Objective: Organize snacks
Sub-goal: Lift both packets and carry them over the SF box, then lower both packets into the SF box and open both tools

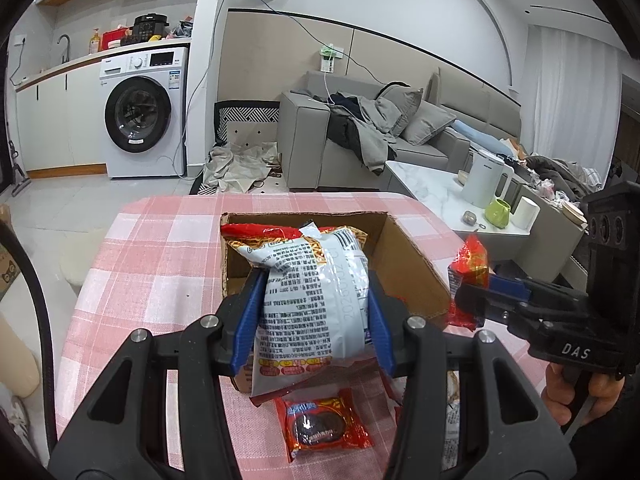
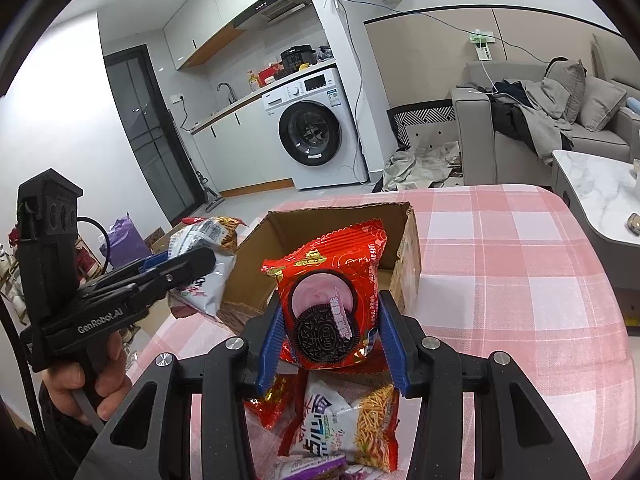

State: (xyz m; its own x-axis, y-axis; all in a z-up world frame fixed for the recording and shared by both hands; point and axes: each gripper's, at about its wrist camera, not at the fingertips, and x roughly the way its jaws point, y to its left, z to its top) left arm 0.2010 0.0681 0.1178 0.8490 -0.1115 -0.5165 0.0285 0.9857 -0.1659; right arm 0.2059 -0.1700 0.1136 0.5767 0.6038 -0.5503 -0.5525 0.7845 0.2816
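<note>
- Snacks and a cardboard box [image 1: 404, 264] sit on a table under a pink checked cloth [image 1: 160, 248]; the box is open at the top.
- The left gripper [image 1: 314, 320] is clamped on a white noodle snack bag [image 1: 312, 280], its blue pads pressing the bag's sides, and holds it upright at the box's near edge (the bag's printed back faces the left wrist camera).
- In the box behind that bag lies another red-and-yellow packet [image 1: 256, 236]; how far down it sits is hard to tell.
- The right gripper [image 2: 328, 336] is closed on a red Oreo packet [image 2: 332, 292], held upright in front of the box's open side.
- Loose on the cloth below the left gripper lies a second red Oreo packet [image 1: 324, 428].
- Under the right gripper lie a noodle snack bag [image 2: 356, 428], a red wrapper [image 2: 272, 404] and a purple packet [image 2: 312, 466], overlapping one another.
- A hand [image 2: 88, 380] grips the left gripper's handle.
</note>
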